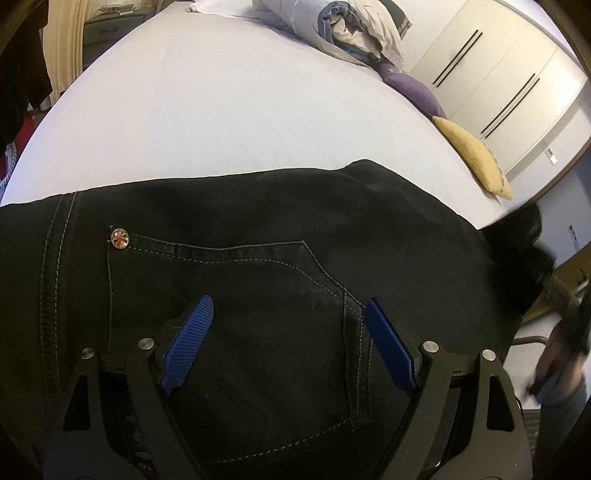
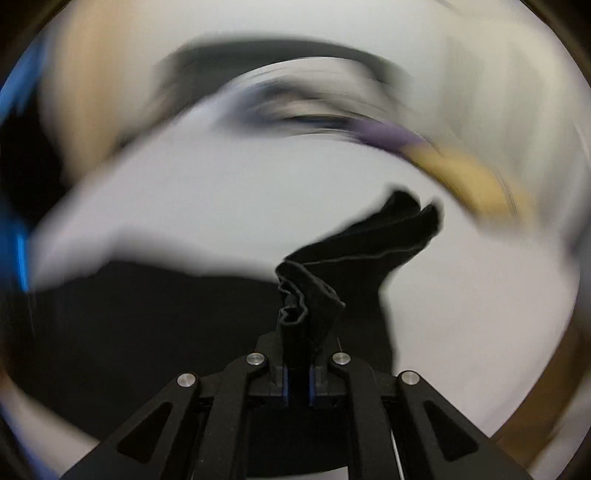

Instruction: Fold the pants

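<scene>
The right gripper is clamped on a bunched hem of the black jeans, which rises ahead of its jaws; everything beyond is smeared by blur. The left gripper hangs wide open over the jeans' back pocket, holding nothing, one rivet ahead to its left. Farther out on the bed: two cushions, purple and yellow, and a partly cropped heap of bedding.

Bed carries black pants, cushions, bedding.
</scene>
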The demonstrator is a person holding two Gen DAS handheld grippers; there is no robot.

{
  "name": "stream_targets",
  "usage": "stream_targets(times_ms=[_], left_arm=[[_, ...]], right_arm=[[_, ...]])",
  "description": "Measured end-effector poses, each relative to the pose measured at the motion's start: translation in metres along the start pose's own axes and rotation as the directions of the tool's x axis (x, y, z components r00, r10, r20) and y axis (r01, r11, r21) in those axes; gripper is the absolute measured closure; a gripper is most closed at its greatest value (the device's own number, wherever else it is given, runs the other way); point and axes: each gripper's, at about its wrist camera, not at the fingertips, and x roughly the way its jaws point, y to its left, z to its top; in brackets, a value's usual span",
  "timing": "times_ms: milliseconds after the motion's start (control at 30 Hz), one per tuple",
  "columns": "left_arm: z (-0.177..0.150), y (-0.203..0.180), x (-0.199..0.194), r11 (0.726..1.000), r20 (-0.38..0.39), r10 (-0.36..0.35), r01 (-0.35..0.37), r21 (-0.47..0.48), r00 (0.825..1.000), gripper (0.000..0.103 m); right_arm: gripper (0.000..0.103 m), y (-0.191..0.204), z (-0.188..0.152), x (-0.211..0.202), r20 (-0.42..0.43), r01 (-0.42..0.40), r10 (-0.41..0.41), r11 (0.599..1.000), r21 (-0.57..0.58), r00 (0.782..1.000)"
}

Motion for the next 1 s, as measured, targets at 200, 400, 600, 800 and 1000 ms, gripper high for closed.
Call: stream_targets(times_ms=[200, 400, 600, 800, 1000], left_arm=[[0.001, 0.002, -0.012, 0.999, -0.006, -0.01, 0.009, -0.033, 1.0, 0.018], [0.005, -0.023, -0.016, 0.967, -0.033, -0.214, 0.207, -0.151, 0.976, 0.005], [0.007, -0.057, 0.023, 0.882, -0.137, -0.422, 0.372, -0.289, 0.896, 0.004], [0.017, -0.078, 0.051, 0.8, -0.174, -0.538, 0.435, -0.413, 0.825, 0.002], [0.02, -0.089, 0.066, 0.775, -0.194, -0.57, 0.445, -0.449, 0.798, 0.002]], right_arm=[[0.096, 0.053, -0.013, 0.024, -0.065, 0.005, -0.007, 1.0, -0.018, 0.998], [0.096, 0.051, -0.008, 0.016, -0.021, 0.037, -0.037, 0.999, -0.018, 0.999], [0.095, 0.065, -0.004, -0.004, 0.07, 0.09, -0.088, 0.996, -0.018, 0.994], [0.095, 0.072, 0.005, -0.018, 0.121, 0.091, -0.088, 0.996, -0.021, 0.989], [0.095, 0.086, 0.005, -0.026, 0.136, 0.087, -0.079, 0.995, -0.053, 0.988]])
